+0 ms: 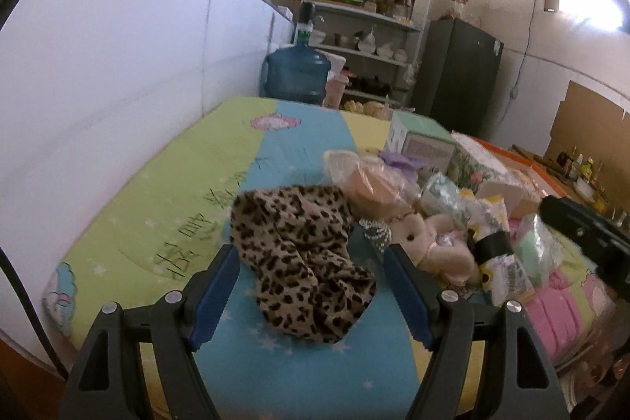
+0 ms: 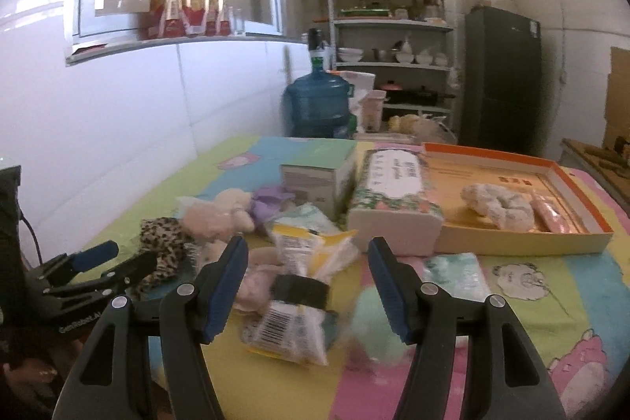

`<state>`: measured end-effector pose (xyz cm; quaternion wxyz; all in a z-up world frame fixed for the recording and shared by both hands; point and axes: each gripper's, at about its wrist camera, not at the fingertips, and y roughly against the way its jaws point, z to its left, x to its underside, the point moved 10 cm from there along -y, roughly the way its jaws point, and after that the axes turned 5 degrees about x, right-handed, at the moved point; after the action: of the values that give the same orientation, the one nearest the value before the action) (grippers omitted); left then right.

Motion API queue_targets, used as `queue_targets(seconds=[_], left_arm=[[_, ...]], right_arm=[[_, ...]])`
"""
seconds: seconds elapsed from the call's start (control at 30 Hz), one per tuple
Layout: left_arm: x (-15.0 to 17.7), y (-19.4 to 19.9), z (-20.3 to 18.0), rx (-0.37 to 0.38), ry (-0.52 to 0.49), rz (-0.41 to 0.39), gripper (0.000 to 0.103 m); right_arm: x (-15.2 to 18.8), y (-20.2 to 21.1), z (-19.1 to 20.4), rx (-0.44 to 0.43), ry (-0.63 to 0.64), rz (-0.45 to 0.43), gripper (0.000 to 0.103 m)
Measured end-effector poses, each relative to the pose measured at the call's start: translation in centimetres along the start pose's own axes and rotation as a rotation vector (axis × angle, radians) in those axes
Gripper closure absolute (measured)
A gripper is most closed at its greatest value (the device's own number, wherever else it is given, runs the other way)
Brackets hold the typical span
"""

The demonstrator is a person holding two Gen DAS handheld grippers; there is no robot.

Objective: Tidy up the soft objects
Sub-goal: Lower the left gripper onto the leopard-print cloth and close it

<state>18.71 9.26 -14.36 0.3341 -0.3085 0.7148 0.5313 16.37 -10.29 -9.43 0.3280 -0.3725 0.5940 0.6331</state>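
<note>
Two grippers were held over the patterned table cover [image 1: 165, 184]. The left gripper [image 1: 311, 262] was spread wide around the leopard-print cloth [image 1: 299, 262], pads apart from it. The right gripper [image 2: 309, 258] was opened wide around a banded packet [image 2: 299, 286], beside the cloth, ungripped.

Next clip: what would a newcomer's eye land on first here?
Probably the leopard-print cloth, crumpled on the bright cartoon mat just ahead of the open left gripper. Next, the jumble of plush toys and plastic packets mid-table, facing the open right gripper. Behind it, an orange tray holds a white scrunchie.
</note>
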Motion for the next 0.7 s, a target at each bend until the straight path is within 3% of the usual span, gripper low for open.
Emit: queue_targets(seconds=[0.1,0.23,0.3,0.37,0.47,0.7], left_arm=[[0.6,-1.3,0.1,0.007,0.018,0.035,0.028],[1.3,-2.3,0.6,0.003,0.059,0.062,0.039],[1.3,-2.2,0.7,-0.008,0.052,0.054,0.049],[1.3,-2.2,1.1,-0.018,0.054,0.054,0.069],[1.2,-1.8,1.7,-0.010,0.078,0.044,0.085],[-0.5,0.4,1.6,-0.026,0.059,-0.042,0.087]], right_arm=[[0.6,-0.2,-1.3,0.030,-0.012,0.018,0.038],[1.5,-0.8,-2.0,0.030,-0.030,0.055,0.038],[1.8,-1.0,-1.6,0.007,-0.031,0.068,0.038],[2.0,-1.4,-0.8,-0.027,-0.030,0.081,0.038],[2.0,-1.7,0.2,-0.067,-0.029,0.088,0.038],[2.5,-1.3,-3.0,0.047,-0.024,0.092,0.038]])
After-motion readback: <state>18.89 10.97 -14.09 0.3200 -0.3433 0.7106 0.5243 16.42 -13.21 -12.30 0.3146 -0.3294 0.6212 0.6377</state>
